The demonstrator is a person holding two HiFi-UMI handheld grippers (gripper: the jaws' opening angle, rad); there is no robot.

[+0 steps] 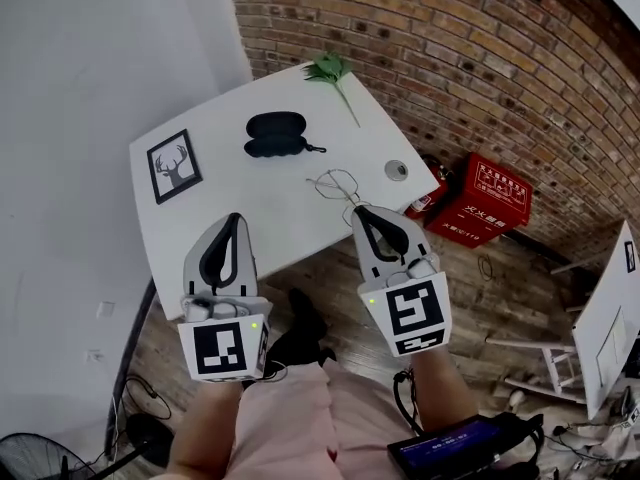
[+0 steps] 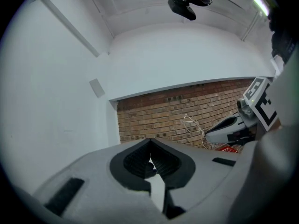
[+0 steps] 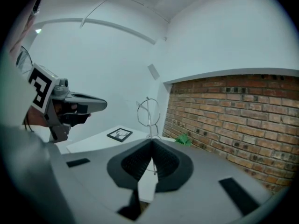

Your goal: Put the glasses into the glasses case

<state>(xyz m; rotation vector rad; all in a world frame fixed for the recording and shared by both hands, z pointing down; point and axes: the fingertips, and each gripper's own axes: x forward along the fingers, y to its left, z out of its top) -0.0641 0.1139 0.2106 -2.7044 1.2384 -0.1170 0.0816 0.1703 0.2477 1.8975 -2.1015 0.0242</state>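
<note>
A: Right gripper (image 3: 152,141), own view: clamped on glasses (image 3: 148,112), upright, over table's (image 1: 290,218) near right edge. Left gripper (image 2: 150,141)?
B: Closed on nothing, per own view. Seen in head view only: glasses case (image 1: 276,134), far on table, well apart.

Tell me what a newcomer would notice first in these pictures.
First, the thin wire glasses, pinched in the shut right tool at the near right part of the white table. Then the black glasses case lying further back on the table, and the bright red box on the floor by the brick wall.
</note>
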